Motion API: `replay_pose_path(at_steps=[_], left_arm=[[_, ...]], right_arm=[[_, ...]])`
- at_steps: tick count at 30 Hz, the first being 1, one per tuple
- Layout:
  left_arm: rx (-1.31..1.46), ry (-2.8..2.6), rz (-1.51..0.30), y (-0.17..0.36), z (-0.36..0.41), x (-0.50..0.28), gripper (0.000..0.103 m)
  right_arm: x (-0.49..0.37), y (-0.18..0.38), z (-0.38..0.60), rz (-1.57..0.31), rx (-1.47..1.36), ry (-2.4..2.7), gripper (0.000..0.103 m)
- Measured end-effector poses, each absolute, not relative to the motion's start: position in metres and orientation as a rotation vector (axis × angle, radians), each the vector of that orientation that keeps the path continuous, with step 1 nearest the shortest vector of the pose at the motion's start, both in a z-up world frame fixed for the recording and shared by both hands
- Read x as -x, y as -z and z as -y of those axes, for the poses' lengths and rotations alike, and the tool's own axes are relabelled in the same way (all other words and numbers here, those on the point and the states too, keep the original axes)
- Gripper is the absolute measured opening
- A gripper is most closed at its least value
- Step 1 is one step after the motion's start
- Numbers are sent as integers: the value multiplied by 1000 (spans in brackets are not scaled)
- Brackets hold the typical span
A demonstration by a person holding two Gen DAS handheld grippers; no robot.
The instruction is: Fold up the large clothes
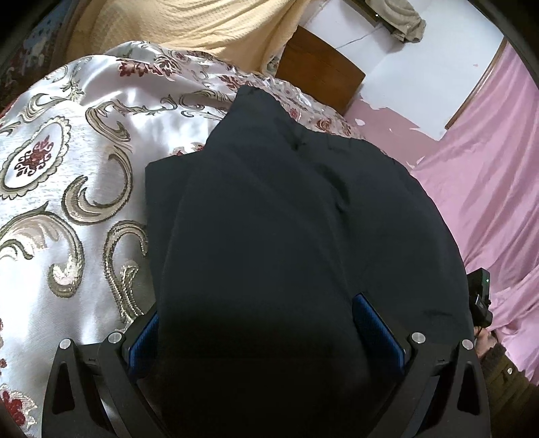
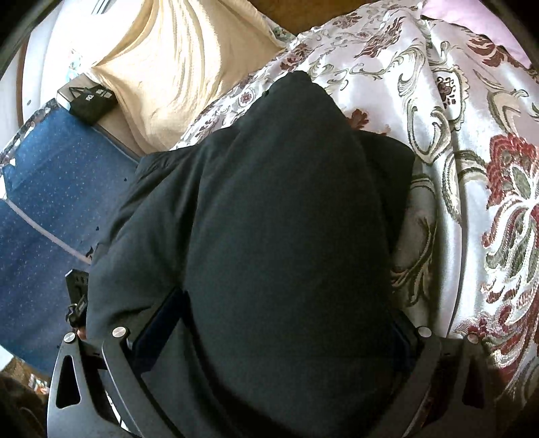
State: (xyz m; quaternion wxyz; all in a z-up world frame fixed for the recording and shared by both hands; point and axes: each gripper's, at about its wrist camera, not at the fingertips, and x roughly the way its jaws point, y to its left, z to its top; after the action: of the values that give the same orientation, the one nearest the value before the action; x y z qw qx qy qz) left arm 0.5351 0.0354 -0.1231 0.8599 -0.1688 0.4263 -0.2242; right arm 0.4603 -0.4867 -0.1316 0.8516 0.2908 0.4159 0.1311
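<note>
A dark navy padded garment [image 1: 286,209] lies folded on a floral satin bedspread [image 1: 67,188]. It fills the middle of both wrist views. In the left wrist view a thick fold of it bulges between the blue pads [image 1: 374,323] of my left gripper [image 1: 256,308], which presses on it from both sides. The right wrist view shows the same garment [image 2: 286,202] wedged between the fingers of my right gripper [image 2: 288,306], whose dark pads [image 2: 161,323] are partly buried in cloth. The fingertips of both grippers are hidden by fabric.
A cream knit blanket [image 1: 188,27] lies at the head of the bed, with a wooden headboard [image 1: 316,70] behind it. Pink sheeting [image 1: 488,188] lies beside the bed. A blue patterned mat [image 2: 43,209] and a small black box [image 2: 92,99] are on the other side.
</note>
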Motion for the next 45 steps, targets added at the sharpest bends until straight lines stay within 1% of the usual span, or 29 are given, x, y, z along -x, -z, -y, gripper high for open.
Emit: replay_pose_path(at_steps=[10,17,28,31,34,36,37,39,40,41,42,43,44,45], left_arm=[[352,470,-897,122,-34,-536,103],[354,472,-896,123,-34,-536,103],[340,469,-912,125,-32,-539,103],[336,449,-923,124,-27,-539,100],[339,425,-948,120,-21,-540,88],[338,380,-945,113,-15,-537,70],[328,359,-939,109,-12,-535,65],[263,301,-914,97,1,-528,44],[213,278,-900,89,10,-524,39],[180,267,-891,84,15,-521,31],[133,252,-878,76,23,-518,24],[97,240,-865,67,30,-514,22],[84,236,-857,61,30,-511,19],[75,231,-846,51,33,-508,17]], right_arm=[[-451,136,493,-854,-618,-248,102],[-454,133,487,-895,-612,-196,102],[-444,131,476,-879,-582,-88,102],[-442,128,471,-887,-553,-48,102],[-440,125,466,-903,-539,-13,102],[-438,125,465,-906,-546,-1,100],[-437,123,463,-905,-546,5,96],[-433,117,459,-895,-536,17,86],[-429,115,456,-887,-528,22,77],[-427,110,453,-881,-515,30,65],[-423,104,450,-872,-501,42,59],[-420,98,449,-864,-493,48,46],[-417,90,447,-855,-488,51,36],[-414,81,446,-847,-484,51,32]])
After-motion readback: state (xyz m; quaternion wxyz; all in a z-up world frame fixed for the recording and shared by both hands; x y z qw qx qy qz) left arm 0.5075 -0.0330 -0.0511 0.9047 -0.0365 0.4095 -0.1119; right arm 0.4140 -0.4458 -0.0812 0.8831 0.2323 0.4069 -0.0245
